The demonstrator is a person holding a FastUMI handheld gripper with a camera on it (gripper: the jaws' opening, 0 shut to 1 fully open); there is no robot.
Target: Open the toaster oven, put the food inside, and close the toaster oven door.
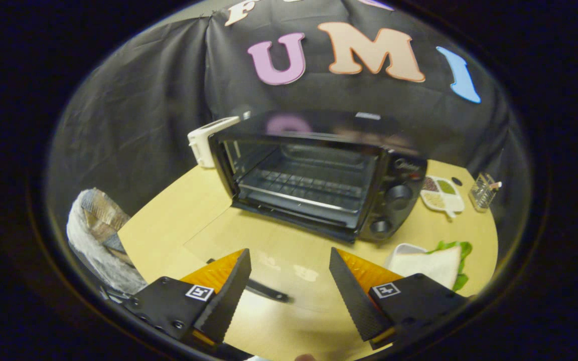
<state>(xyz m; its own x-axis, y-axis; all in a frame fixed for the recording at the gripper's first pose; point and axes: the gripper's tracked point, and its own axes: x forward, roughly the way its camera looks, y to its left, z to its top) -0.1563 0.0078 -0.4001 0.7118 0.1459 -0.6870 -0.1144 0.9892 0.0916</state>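
Here, gripper view: fingers (289,293) spread wide, holding nothing, above the counter (178,220).
Beyond them stands the toaster oven (319,175), its glass door (279,260) dropped flat between the fingertips; the sandwich (437,265) on a plate (404,249) lies just beside the right finger.

We see the gripper (289,281) with its two fingers spread wide and nothing between them, above the glass of the toaster oven's lowered door (289,271), whose dark handle (264,291) lies just ahead of the left finger. Beyond the fingers the toaster oven (319,180) stands open on the wooden table (168,215), its wire rack bare. Just beside the right finger we find the sandwich (437,265) with lettuce on a white plate (404,249).
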